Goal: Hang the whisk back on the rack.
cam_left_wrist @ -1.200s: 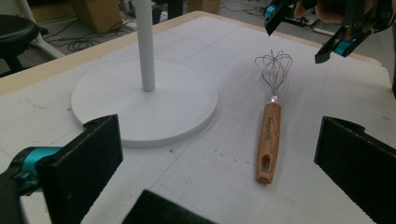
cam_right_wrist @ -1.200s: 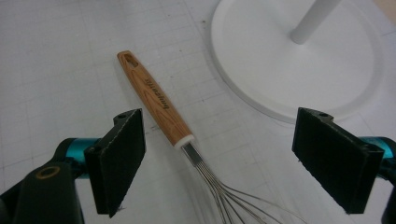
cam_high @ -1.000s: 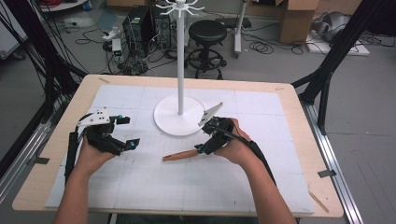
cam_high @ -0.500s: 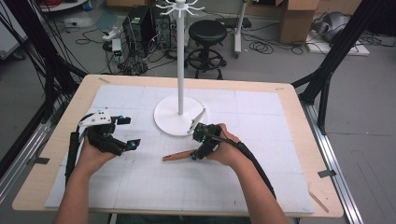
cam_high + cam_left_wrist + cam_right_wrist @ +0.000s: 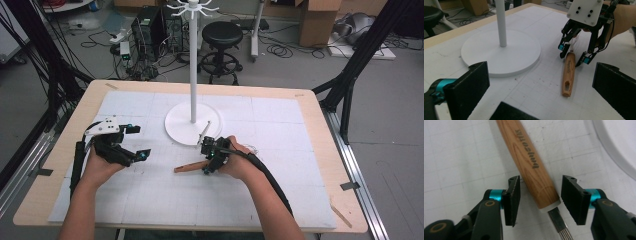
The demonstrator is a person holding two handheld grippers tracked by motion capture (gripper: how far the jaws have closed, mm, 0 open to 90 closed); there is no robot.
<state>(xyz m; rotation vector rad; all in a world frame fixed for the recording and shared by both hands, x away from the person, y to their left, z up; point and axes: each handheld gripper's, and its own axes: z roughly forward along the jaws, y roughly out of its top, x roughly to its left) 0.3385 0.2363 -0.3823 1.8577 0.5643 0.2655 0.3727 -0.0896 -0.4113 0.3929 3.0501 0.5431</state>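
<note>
A utensil with a wooden handle [image 5: 189, 168] and thin metal wires lies flat on the white mat, its wire end toward the stand. My right gripper [image 5: 209, 163] points down over the handle's wire end. In the right gripper view [image 5: 543, 195] its jaws straddle the handle [image 5: 529, 162] with a gap on each side; they have just been closing and the pads are not touching it. In the left gripper view the right gripper [image 5: 574, 56] stands over the handle [image 5: 568, 72]. My left gripper [image 5: 132, 150] [image 5: 541, 92] rests open and empty to the left.
A white stand [image 5: 193, 75] with a round base [image 5: 182, 127] [image 5: 499, 53] and hooks on top rises just behind the utensil. A white gridded mat [image 5: 280, 190] covers the wooden table [image 5: 325, 120]. A stool and cables are on the floor beyond.
My right gripper moved left and down onto the wire end of the handle, and its jaws narrowed around it. The left gripper and the utensil kept still.
</note>
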